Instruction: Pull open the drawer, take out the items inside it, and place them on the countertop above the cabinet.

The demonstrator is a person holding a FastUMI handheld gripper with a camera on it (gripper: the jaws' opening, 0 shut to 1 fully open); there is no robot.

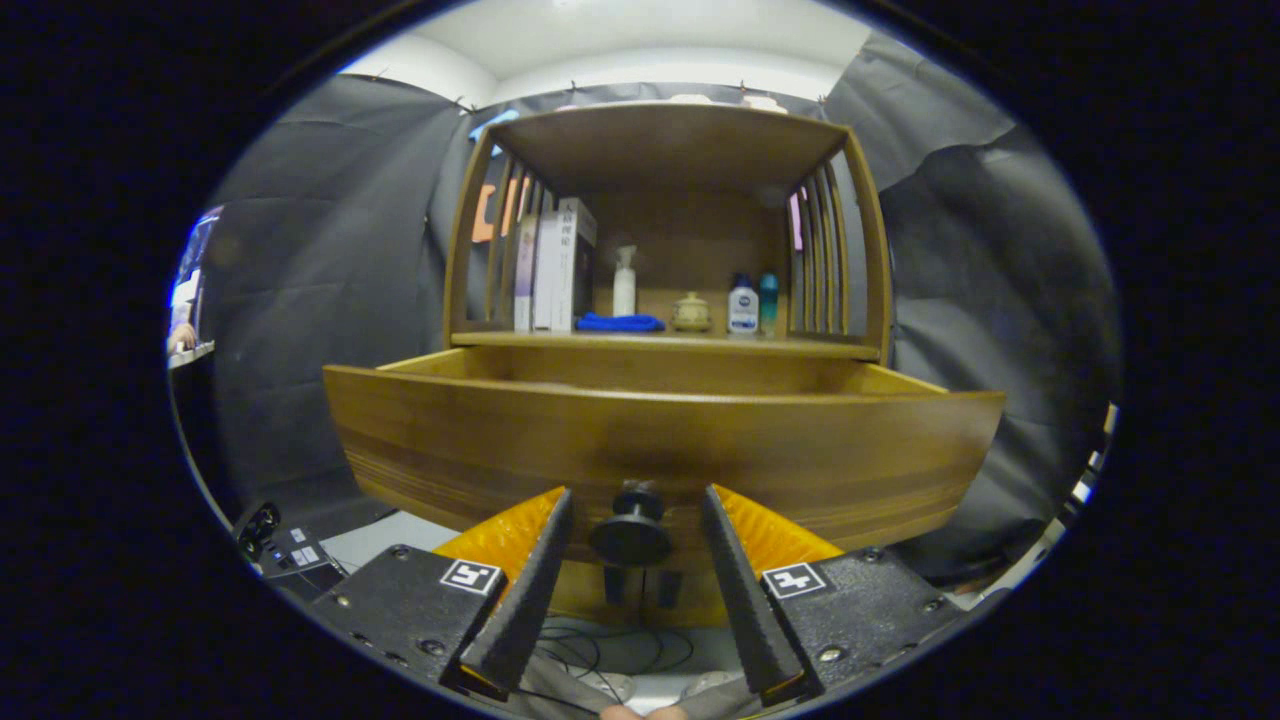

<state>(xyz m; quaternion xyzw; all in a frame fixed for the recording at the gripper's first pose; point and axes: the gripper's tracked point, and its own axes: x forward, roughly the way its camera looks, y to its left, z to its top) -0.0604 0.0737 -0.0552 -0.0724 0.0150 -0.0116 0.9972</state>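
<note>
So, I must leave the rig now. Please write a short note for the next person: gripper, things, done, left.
Gripper: jaws open, one on each side of the drawer knob, not pressing it.
Drawer: already pulled out below the countertop. Its inside is hidden behind the front panel, so the items cannot be seen.
Done: drawer opened.
Left: lift over the front, take out the items, put them on the countertop.

The pulled-out brown wooden drawer (660, 440) stands at twelve o'clock; its round dark knob (632, 535) sits between the gripper (636, 498)'s spread fingers, untouched.
</note>
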